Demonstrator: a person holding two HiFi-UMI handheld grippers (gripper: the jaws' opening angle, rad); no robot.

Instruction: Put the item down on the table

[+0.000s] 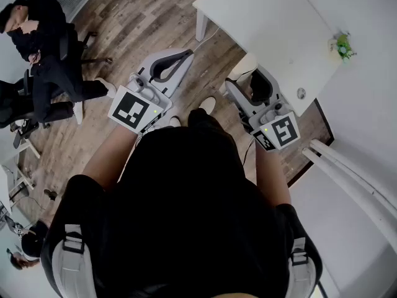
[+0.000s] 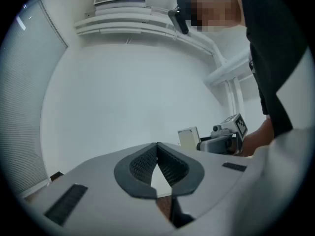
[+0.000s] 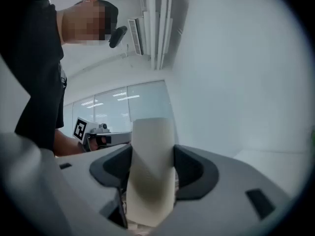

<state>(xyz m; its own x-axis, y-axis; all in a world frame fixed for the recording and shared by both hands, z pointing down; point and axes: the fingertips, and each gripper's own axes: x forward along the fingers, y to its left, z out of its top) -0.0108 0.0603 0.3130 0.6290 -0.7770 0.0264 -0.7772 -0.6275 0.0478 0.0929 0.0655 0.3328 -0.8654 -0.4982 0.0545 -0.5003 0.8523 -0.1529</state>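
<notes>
**Status: item clamped in right gripper, off the table**

1. Right gripper [image 3: 151,157]: in the right gripper view I read both jaws pressed against the sides of the cream-coloured item [image 3: 150,176]. The item is tall, with a twisted face. It stands upright between the jaws and rises above them.

2. Item location: in the head view I see the cream-coloured item [image 1: 244,66] carried at the front of the right gripper, just beside the near edge of the white table [image 1: 267,23]. It is over the wooden floor [image 1: 136,17] and does not rest on the tabletop.

3. Left gripper [image 2: 157,147]: in the left gripper view I read the jaws pressed together at the tips, with nothing between them. In the head view it is well apart from the table, over the floor, with its marker cube [image 1: 133,112] facing up.

4. Table contents: a small green plant [image 1: 342,45] stands near the far right edge.

5. Surroundings: a seated person [image 1: 43,61] in dark clothing is at the upper left of the head view, well apart from both grippers.
</notes>
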